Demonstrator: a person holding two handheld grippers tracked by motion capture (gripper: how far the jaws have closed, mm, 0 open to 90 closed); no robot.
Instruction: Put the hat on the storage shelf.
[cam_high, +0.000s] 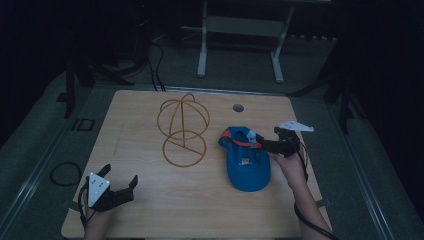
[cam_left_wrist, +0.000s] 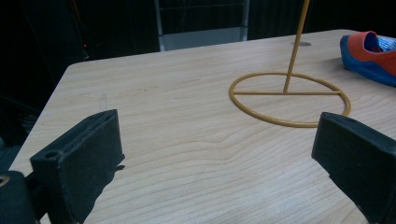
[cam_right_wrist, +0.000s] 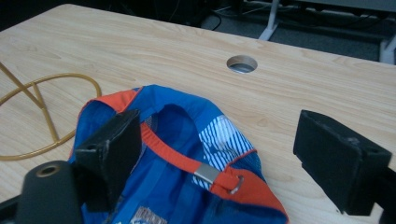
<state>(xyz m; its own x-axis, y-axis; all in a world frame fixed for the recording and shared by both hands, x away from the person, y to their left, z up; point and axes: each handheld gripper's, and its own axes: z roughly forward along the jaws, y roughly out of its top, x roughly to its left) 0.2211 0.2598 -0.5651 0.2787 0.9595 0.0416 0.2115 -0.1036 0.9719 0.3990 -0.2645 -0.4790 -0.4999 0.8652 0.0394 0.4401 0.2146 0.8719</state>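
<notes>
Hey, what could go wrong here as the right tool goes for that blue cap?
The right tool is open over the upturned blue cap, one jaw inside near the orange strap. It may pinch only loose fabric, so the cap sags or slips. The wire stand sits close beside the cap; dragging the cap could knock it over.

Dim lab: wooden table, floor cables.
</notes>
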